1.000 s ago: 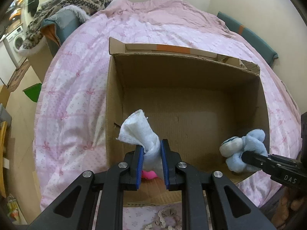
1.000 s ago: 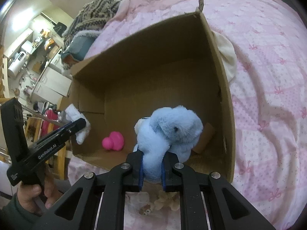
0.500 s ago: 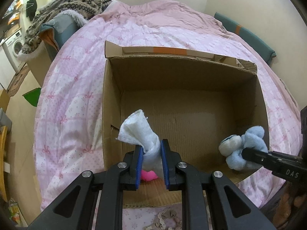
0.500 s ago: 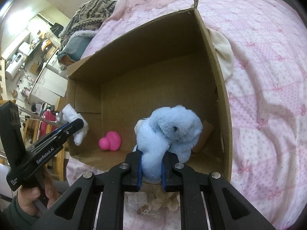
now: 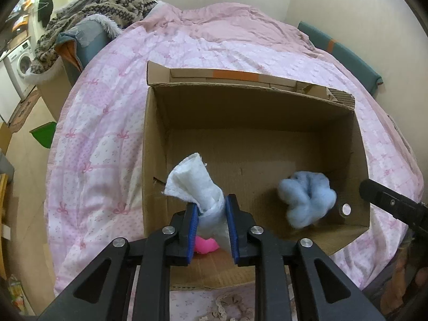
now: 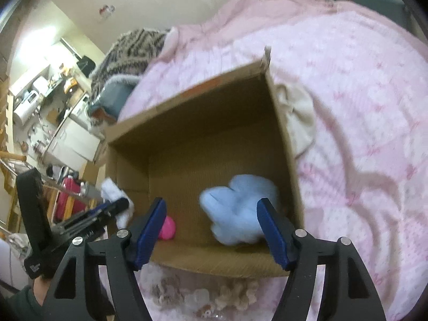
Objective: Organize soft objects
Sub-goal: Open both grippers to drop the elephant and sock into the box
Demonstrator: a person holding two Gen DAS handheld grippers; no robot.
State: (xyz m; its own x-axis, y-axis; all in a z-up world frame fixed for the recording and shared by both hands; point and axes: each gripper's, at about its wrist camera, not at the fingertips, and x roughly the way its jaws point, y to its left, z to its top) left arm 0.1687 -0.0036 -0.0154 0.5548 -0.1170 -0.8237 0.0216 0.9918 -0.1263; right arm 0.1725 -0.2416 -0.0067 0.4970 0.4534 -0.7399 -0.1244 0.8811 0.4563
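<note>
**Left gripper loaded at box edge; right gripper empty over blue plush**

Left gripper (image 5: 211, 215) is clamped on a white cloth (image 5: 196, 187), the blue pads pinching the lower part while the loose upper end flares up and to the left. It hangs at the near left corner of the cardboard box (image 5: 149, 160), which sits on the pink bedspread (image 5: 101, 123). Right gripper (image 6: 212, 220) stands with its jaws wide apart and nothing between them; it is positioned above the near wall of the box.

Contents noted: a blue plush toy (image 5: 307, 200) lies inside the box toward the near right corner, blurred in both views, so whether it has settled cannot be confirmed. A pink toy (image 5: 206, 247) rests on the box floor, just beneath the held cloth. A cream cloth (image 6: 297, 120) lies on the bedspread against the outer right wall of the box.

Assessment: the step in hand appears to be depositing the white cloth. Recommended practice: carry the left gripper further inward so the whole cloth, including the flared end, is past the left wall before the pads part; otherwise the end may drape over the rim. Release low, over bare floor beside the pink toy. The right gripper should stay clear of the box mouth meanwhile.
</note>
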